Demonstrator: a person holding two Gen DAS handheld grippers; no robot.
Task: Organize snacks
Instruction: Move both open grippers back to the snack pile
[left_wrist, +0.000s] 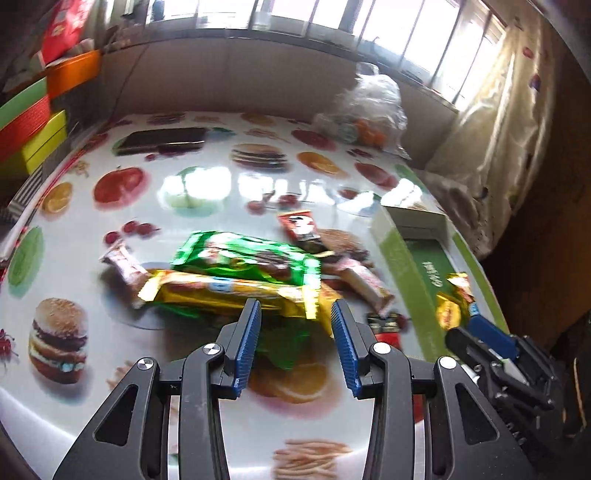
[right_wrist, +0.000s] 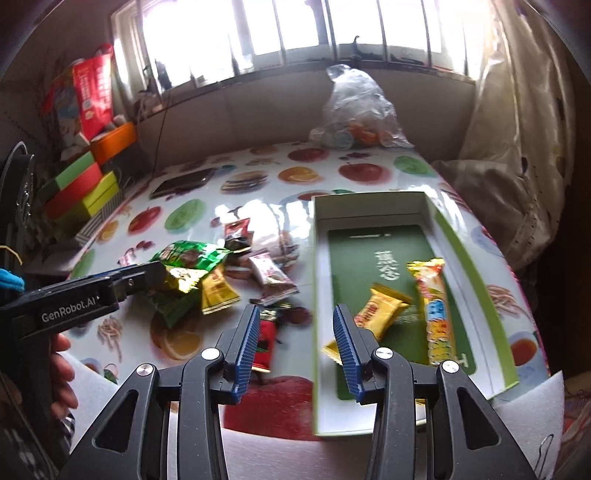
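A pile of snack packets lies on the fruit-print table: a green packet (left_wrist: 243, 256), a long yellow packet (left_wrist: 229, 291), pink bars (left_wrist: 364, 282) and a red one (right_wrist: 266, 341). My left gripper (left_wrist: 295, 314) is open, its fingers just short of the yellow packet; it also shows in the right wrist view (right_wrist: 140, 275). My right gripper (right_wrist: 295, 317) is open and empty over the left wall of the green-lined box (right_wrist: 476, 258). The box holds a small yellow packet (right_wrist: 380, 308) and a long yellow stick packet (right_wrist: 434, 310).
A clear plastic bag (right_wrist: 356, 110) with small items stands at the table's far edge. A dark phone (right_wrist: 183, 182) lies at the far left. Coloured boxes (right_wrist: 85, 188) are stacked left of the table. A curtain (right_wrist: 517, 129) hangs on the right.
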